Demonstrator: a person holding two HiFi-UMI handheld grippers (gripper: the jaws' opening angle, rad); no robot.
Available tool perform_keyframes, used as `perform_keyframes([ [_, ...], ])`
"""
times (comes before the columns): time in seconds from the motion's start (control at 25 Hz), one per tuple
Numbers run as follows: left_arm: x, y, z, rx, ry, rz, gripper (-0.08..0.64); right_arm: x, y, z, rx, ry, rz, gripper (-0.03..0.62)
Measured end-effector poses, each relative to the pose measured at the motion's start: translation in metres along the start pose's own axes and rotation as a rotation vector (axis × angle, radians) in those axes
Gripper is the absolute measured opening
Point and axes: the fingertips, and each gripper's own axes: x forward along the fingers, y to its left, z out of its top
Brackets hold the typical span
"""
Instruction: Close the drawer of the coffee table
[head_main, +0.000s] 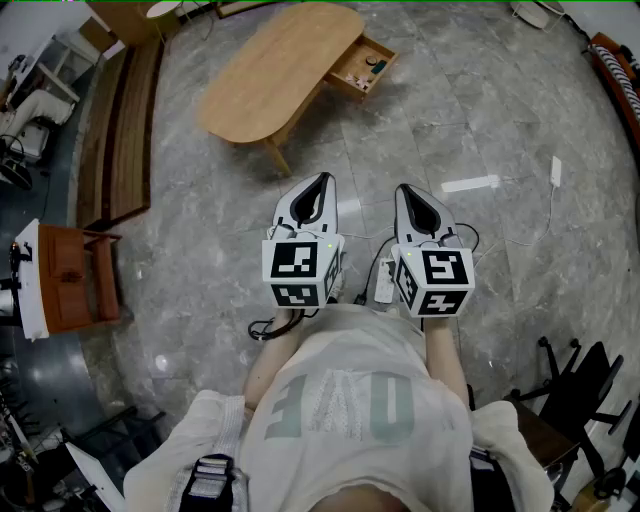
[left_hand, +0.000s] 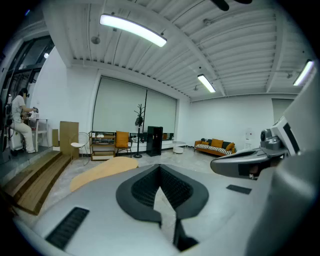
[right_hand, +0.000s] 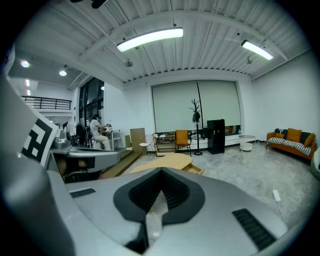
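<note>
At the desk's (head_main: 270, 75) far right corner, the drawer (head_main: 362, 66) stands open. We hold the left gripper (head_main: 322, 182) and right gripper (head_main: 405, 192) clenched, empty. Our shirt (head_main: 345, 400) reads "OVE".

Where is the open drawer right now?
In the head view, the drawer is near the top, a little right of the middle. It sticks out open from the right side of the wooden coffee table.

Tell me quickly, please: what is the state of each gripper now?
Left gripper: closed, holding nothing.
Right gripper: closed, holding nothing.
</note>
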Motion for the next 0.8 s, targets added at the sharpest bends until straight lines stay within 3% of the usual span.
perform_keyframes([
  [0.36,0.012,0.025,0.001,-0.015,-0.003,-0.011,0.008,0.025,0.012,0.003,-0.014,0.003,0.006,0.006],
  [0.8,0.025,0.100,0.015,-0.017,-0.028,-0.052,0.008,0.077,0.055,0.025,0.017,-0.035,-0.021,0.005],
])
